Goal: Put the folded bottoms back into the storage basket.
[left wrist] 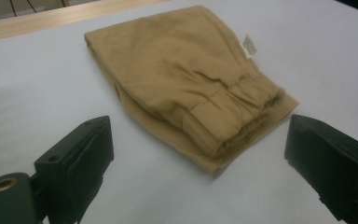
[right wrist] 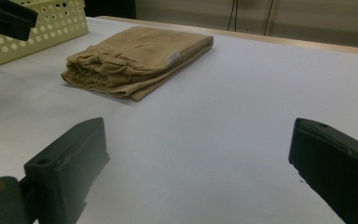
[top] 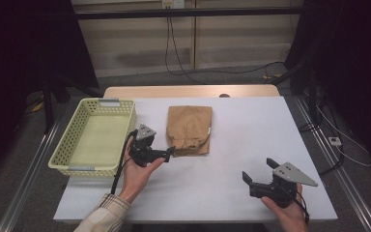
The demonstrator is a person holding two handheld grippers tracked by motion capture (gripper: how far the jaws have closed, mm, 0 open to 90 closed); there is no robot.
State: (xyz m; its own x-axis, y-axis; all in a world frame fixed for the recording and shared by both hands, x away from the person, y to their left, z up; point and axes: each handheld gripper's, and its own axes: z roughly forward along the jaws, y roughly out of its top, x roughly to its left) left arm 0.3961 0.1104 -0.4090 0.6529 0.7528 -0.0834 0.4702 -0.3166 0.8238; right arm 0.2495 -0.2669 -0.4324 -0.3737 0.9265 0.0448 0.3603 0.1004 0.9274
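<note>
Reaching w/ your left gripper (top: pixel 168 153): jaws spread, nothing held, tips just off the near-left corner of the folded pants (top: pixel 189 129) at table centre, beside the basket (top: pixel 70 147). Long axis runs near-to-far; waistband end points toward you. Right gripper (top: pixel 260 172) also spread, empty, well apart at near right.

Folded trousers (top: pixel 189 129): tan woven cloth, matt, soft, gathered waistband, small white fabric label at 3 o'clock. Basket (top: pixel 125 123): pale yellow perforated plastic, slight sheen. Table (top: pixel 251 140): smooth matt white top, bare wood strip at 12 o'clock. Left gripper (top: pixel 170 152), right gripper (top: pixel 258 170): matt black plastic jaws.
</note>
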